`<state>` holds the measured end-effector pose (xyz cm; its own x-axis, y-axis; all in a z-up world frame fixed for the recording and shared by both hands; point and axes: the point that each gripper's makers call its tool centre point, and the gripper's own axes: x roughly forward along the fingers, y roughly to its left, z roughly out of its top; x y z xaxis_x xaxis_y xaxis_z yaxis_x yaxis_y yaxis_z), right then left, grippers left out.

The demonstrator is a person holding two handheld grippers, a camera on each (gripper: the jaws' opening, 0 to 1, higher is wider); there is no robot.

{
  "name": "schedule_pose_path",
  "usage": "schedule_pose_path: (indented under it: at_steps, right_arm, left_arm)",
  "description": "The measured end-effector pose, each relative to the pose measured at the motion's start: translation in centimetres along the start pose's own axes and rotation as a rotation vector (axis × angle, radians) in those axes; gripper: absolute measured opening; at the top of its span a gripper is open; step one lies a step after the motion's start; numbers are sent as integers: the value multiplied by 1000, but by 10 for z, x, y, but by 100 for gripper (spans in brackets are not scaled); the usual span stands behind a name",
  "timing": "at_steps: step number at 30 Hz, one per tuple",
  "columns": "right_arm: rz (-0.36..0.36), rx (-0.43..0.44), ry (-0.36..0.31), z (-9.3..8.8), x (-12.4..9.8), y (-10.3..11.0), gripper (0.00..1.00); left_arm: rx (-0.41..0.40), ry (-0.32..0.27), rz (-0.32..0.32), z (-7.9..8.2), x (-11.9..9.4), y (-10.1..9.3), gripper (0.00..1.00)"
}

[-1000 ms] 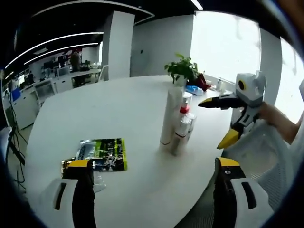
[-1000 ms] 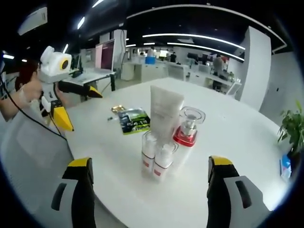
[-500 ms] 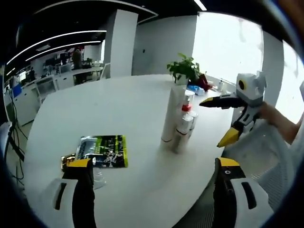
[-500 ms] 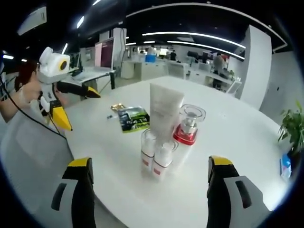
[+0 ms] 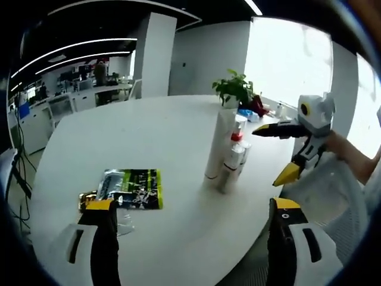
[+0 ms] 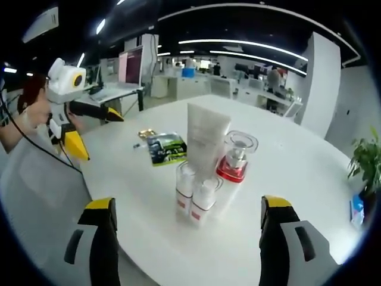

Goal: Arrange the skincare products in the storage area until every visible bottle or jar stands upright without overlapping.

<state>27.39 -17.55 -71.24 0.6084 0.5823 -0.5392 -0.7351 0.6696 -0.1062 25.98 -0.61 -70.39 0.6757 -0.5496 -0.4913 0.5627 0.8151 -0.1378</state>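
Observation:
A tall white tube (image 5: 217, 145) (image 6: 206, 138) stands upright on the round white table (image 5: 149, 131) in a tight cluster. Beside it are a clear-capped bottle with a red base (image 6: 236, 157) and two small clear bottles (image 6: 194, 199) (image 5: 231, 162), all upright. A green sachet (image 5: 132, 188) (image 6: 165, 148) lies flat nearby, with a small gold item (image 5: 87, 197) (image 6: 146, 134) next to it. My left gripper (image 5: 191, 204) (image 6: 98, 136) is open and empty, well short of the cluster. My right gripper (image 6: 187, 204) (image 5: 274, 152) is open too, on the opposite side of the cluster, holding nothing.
A potted plant (image 5: 234, 89) (image 6: 366, 159) and small coloured items (image 5: 250, 108) sit at the table's far side. A person's hand and sleeve (image 5: 351, 155) hold the right gripper off the table edge. Office desks (image 6: 178, 86) and a white pillar (image 5: 153, 56) stand behind.
Both views have shifted only slightly with the hands. The bottles, tube and sachet stand where they were, and both grippers have stayed open.

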Motion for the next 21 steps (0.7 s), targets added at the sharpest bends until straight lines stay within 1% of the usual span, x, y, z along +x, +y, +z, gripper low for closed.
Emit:
schedule_pose_path:
  at_steps: [4,6,10,15,21]
  right_arm:
    - [8,-8,6,-1,0,3,99]
    - [6,-11,9,-1,0,2,99]
    - [12,5,2,0,1,3,99]
    - [8,-13,17,-3,1,4,99]
    - [2,1,13,-3,0,2,99]
  left_arm:
    - [-9,0,-5,0,0,-1,99]
    - [-10,13,-12,-3,1,-3,99]
    - [2,26,-3,-5,1,-1,99]
    - [-12,12,6,-2,-1,2,99]
    - [-10,1,2,1,-1,0,99]
